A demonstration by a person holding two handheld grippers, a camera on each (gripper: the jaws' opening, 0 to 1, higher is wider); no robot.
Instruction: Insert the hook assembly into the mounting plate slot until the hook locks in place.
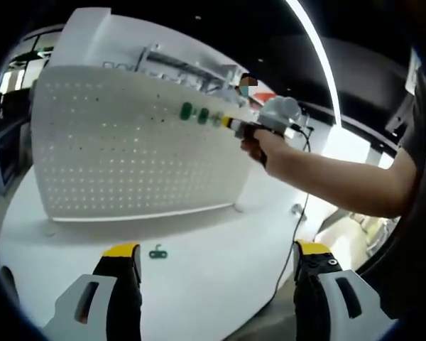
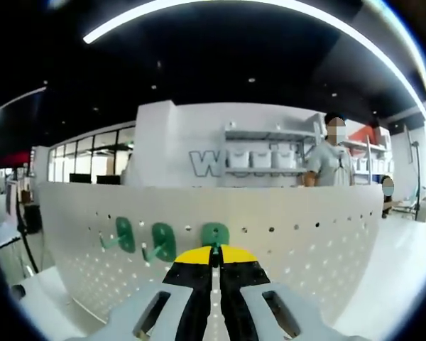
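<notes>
While the white pegboard (image 1: 138, 145) stands upright on the white surface (image 1: 220, 263), the right hand-held gripper (image 1: 236, 125) is held against the board's upper right area, as seen in the left gripper view. In the right gripper view, the right hand-held gripper (image 2: 214, 257) is seen with its yellow-tipped jaws closed on a green hook (image 2: 214, 234), which is pressed against the pegboard (image 2: 305, 241) near its top edge. Two more green hooks (image 2: 143, 240) are mounted on the board just left of the gripped one. In the left gripper view, the left hand-held gripper (image 1: 216, 256) is seen with its jaws spread wide apart and nothing between them, hovering over the near part of the surface. A spare green hook (image 1: 157, 252) lies flat on the surface, near the left jaw and in front of the board. A black cable (image 1: 292, 234) hangs from the right hand-held gripper down to the surface. A person (image 2: 329, 158) stands beyond the board, by shelving.
</notes>
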